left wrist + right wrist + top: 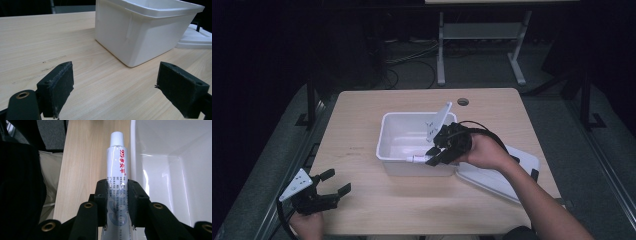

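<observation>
Item: white plastic tube with red print (117,170), which we held clamped in the right gripper (437,155), cap pointing outward over the near rim of the white rectangular plastic bin (387,135); left gripper (334,182) idle, jaws apart.

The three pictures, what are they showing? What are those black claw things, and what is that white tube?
A person sits at a wooden table holding a black grabbing tool in each hand. One picture looks down from above; the other two come from small cameras riding on each tool. The right tool squeezes a white tube with red writing, beside the rim of a white tub. The tub's lid lies next to it. The left tool waits open, holding nothing.
</observation>
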`<move>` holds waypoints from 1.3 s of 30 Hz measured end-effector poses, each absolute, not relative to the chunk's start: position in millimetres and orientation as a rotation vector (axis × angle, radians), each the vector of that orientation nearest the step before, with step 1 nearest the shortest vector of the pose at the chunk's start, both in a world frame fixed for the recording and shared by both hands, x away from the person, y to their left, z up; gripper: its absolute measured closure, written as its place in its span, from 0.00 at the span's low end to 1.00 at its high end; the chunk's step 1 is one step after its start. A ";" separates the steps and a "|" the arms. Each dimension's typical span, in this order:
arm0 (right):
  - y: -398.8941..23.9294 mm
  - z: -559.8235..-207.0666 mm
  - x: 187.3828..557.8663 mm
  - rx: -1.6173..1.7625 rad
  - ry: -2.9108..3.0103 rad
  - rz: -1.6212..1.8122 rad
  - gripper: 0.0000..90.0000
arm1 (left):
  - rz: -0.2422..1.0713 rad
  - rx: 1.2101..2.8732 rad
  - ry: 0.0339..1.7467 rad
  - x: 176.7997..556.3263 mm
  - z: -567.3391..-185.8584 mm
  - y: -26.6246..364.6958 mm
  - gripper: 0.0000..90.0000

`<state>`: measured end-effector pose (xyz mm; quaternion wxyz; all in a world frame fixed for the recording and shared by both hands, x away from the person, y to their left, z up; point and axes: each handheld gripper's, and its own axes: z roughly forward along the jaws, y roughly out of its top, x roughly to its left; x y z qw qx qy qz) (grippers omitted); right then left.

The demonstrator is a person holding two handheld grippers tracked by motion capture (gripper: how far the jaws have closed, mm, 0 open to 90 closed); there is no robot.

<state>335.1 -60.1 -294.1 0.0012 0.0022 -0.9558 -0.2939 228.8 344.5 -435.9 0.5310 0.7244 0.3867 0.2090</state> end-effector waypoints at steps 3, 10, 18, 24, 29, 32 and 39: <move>-59.2 -295.2 340.7 -0.007 -3.008 -0.907 0.79 | 0.500 1.730 0.923 228.8 -435.8 344.7 0.15; -56.4 -298.5 354.2 -0.026 -3.010 -0.900 0.79 | 0.502 1.732 0.925 228.5 -435.7 344.4 0.15; -49.8 -306.2 366.9 -0.039 -3.001 -0.884 0.79 | 0.500 1.726 0.926 228.3 -435.5 345.3 0.15; -47.5 -311.1 373.2 -0.059 -2.996 -0.870 0.79 | 0.498 1.727 0.924 228.4 -435.6 344.9 0.15; -46.5 -314.1 378.2 -0.073 -2.990 -0.873 0.79 | 0.498 1.728 0.924 228.3 -435.5 344.3 0.15; -44.8 -318.0 382.4 -0.082 -2.984 -0.868 0.79 | 0.498 1.726 0.923 228.5 -435.6 344.9 0.15; -42.7 -322.9 387.3 -0.102 -2.982 -0.858 0.79 | 0.499 1.729 0.922 228.2 -435.4 344.8 0.15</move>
